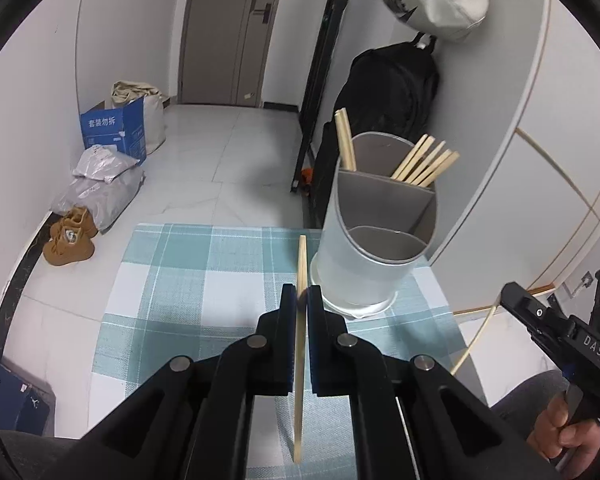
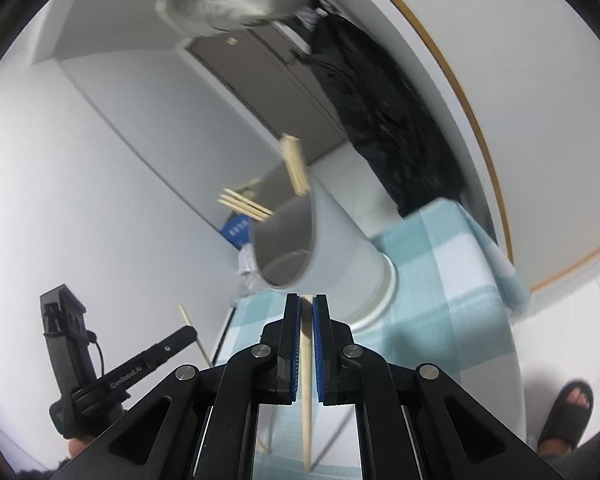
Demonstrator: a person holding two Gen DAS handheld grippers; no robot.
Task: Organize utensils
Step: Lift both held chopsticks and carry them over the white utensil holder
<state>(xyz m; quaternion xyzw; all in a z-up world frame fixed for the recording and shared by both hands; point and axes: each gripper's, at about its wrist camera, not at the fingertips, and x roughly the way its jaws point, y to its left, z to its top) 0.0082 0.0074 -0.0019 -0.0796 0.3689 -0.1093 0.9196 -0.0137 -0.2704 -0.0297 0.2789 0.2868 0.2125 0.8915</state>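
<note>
A grey cylindrical utensil holder (image 1: 374, 240) with divided compartments stands on a blue-and-white checked cloth (image 1: 180, 280). Several wooden chopsticks (image 1: 426, 162) lean in its far compartments. My left gripper (image 1: 301, 294) is shut on one wooden chopstick (image 1: 300, 360), held just left of the holder's base. My right gripper (image 2: 307, 304) is shut on another chopstick (image 2: 307, 380), close to the holder (image 2: 332, 248), which looks tilted in the right wrist view. The right gripper also shows at the right edge of the left wrist view (image 1: 548, 320), and the left one in the right wrist view (image 2: 172, 344).
The small table stands against a white curved wall (image 1: 520, 160). A black backpack (image 1: 388, 96) hangs behind the holder. On the tiled floor lie a blue box (image 1: 114, 130), grey parcels (image 1: 100, 192) and brown shoes (image 1: 70, 236). A sandalled foot (image 2: 568, 412) is beside the table.
</note>
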